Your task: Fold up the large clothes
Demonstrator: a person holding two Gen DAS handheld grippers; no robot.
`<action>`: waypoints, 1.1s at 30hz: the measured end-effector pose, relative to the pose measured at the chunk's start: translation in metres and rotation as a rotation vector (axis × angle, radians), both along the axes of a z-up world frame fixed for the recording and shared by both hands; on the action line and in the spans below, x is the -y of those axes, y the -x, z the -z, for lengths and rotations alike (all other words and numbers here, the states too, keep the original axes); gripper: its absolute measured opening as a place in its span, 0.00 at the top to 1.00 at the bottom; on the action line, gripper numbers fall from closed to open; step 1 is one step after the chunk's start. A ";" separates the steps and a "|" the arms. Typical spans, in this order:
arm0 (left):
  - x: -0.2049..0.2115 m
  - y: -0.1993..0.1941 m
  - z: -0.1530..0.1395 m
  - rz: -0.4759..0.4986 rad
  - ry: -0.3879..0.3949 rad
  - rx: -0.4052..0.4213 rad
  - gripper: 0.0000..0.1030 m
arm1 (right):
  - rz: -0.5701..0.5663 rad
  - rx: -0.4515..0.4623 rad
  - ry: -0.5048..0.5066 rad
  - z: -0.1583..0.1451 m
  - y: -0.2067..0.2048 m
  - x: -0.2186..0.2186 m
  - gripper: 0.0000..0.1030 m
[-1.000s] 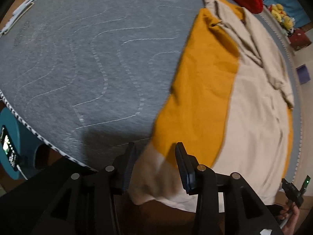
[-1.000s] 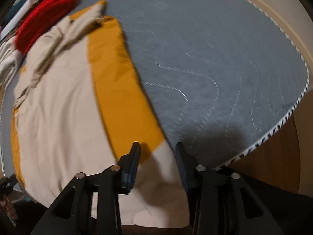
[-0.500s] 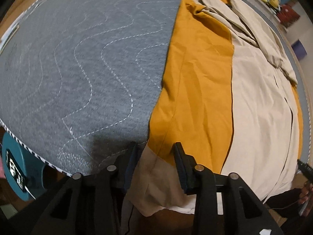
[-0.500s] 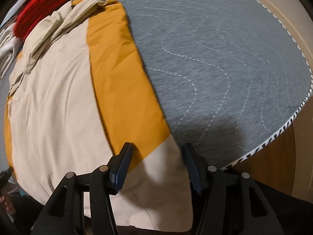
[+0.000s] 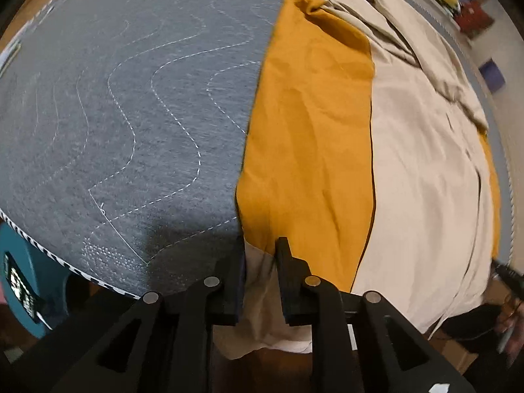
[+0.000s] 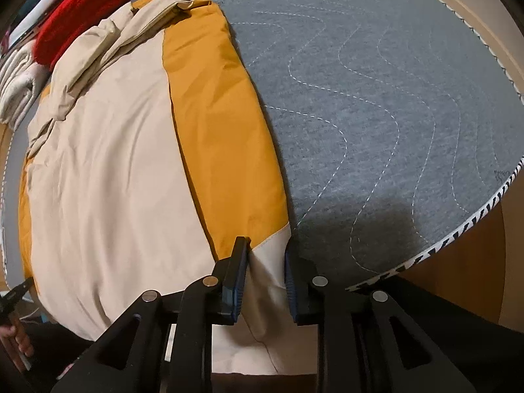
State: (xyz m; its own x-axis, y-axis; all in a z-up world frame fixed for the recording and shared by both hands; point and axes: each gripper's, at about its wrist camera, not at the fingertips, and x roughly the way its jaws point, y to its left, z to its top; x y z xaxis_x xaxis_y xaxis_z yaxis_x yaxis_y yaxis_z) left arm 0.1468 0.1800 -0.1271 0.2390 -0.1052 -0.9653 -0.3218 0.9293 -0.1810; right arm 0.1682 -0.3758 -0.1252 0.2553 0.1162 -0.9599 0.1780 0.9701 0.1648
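Note:
A large beige and mustard-yellow garment (image 5: 376,150) lies flat on a grey quilted surface (image 5: 131,104), its beige hem hanging over the near edge. My left gripper (image 5: 260,255) straddles the hem's left corner, jaws open with cloth between them. In the right wrist view the same garment (image 6: 137,163) lies to the left, and my right gripper (image 6: 265,255) straddles the hem's right corner, jaws open around the beige cloth.
A red knitted item (image 6: 82,3) and folded white cloth (image 6: 16,88) lie beyond the garment's far end. The grey surface (image 6: 393,98) has a striped edge (image 6: 458,232) with wooden floor beyond. A teal device (image 5: 19,281) sits below the left edge.
Both grippers have moved in toward the garment's hem. The right jaws widened half a second ago and now stand narrower around the cloth; the left jaws stay open.

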 end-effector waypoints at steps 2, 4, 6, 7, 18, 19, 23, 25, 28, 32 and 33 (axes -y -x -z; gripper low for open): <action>0.001 0.003 0.001 -0.001 0.003 0.001 0.85 | -0.008 -0.002 0.011 0.002 0.000 -0.003 0.74; 0.001 0.009 0.001 0.018 -0.013 0.007 0.88 | -0.016 -0.004 0.021 0.002 0.000 -0.003 0.74; 0.004 0.010 0.001 0.032 -0.023 0.018 0.92 | -0.017 -0.002 0.023 0.002 0.002 -0.004 0.75; 0.005 0.011 -0.002 0.038 -0.028 0.029 0.94 | -0.014 0.004 0.018 0.002 0.002 -0.004 0.82; -0.002 0.026 -0.011 -0.052 0.095 0.056 0.94 | 0.118 0.065 -0.269 -0.017 0.011 0.031 0.92; -0.003 0.025 -0.009 -0.063 0.103 0.051 0.93 | 0.126 0.052 -0.266 -0.014 0.011 0.032 0.88; -0.006 0.026 -0.002 -0.077 0.106 0.026 0.90 | 0.118 0.014 -0.186 -0.003 0.007 0.027 0.85; -0.005 0.027 0.000 -0.076 0.095 0.016 0.88 | 0.089 0.001 -0.133 0.000 0.005 0.020 0.83; -0.005 0.028 0.002 -0.071 0.083 0.008 0.87 | 0.063 -0.010 -0.080 0.004 -0.001 0.013 0.82; -0.001 0.024 0.003 -0.060 0.065 0.003 0.86 | 0.037 -0.008 -0.040 0.004 -0.003 0.007 0.82; 0.000 0.023 0.003 -0.060 0.058 0.001 0.85 | 0.031 -0.007 -0.033 0.004 -0.003 0.006 0.82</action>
